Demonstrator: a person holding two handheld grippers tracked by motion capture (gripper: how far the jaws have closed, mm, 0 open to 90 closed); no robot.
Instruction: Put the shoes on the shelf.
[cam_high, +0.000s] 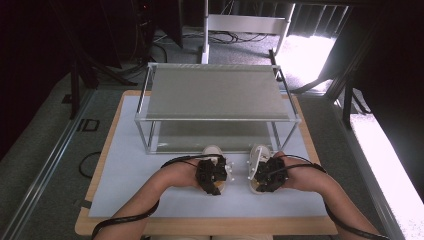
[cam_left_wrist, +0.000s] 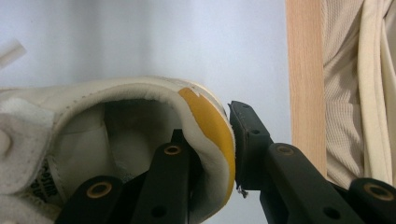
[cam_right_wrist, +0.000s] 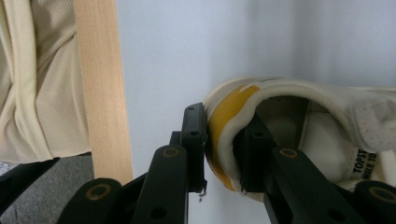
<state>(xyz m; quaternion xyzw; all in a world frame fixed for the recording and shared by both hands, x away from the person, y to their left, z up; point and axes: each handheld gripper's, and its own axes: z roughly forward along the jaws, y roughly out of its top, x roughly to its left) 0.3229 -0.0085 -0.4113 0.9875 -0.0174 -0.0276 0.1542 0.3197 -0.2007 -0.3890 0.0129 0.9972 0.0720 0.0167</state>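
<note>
Two white sneakers lie side by side on the white mat, just in front of the rack: the left shoe (cam_high: 214, 150) and the right shoe (cam_high: 258, 151). My left gripper (cam_high: 212, 175) is shut on the left shoe's heel. In the left gripper view, one jaw is inside the shoe (cam_left_wrist: 93, 102) and the other presses the yellow heel tab (cam_left_wrist: 210, 121) from outside. My right gripper (cam_high: 267, 175) is shut the same way on the right shoe (cam_right_wrist: 327, 107), pinching its yellow heel tab (cam_right_wrist: 222, 116). The hands hide the shoes' rear halves in the high view.
A metal-framed rack (cam_high: 215, 92) with two grey shelves stands at the back of the table, its lower shelf just beyond the shoes' toes. The white mat (cam_high: 130, 170) covers the wooden tabletop (cam_left_wrist: 303, 70). The person's beige clothing (cam_left_wrist: 345, 93) is at the near edge.
</note>
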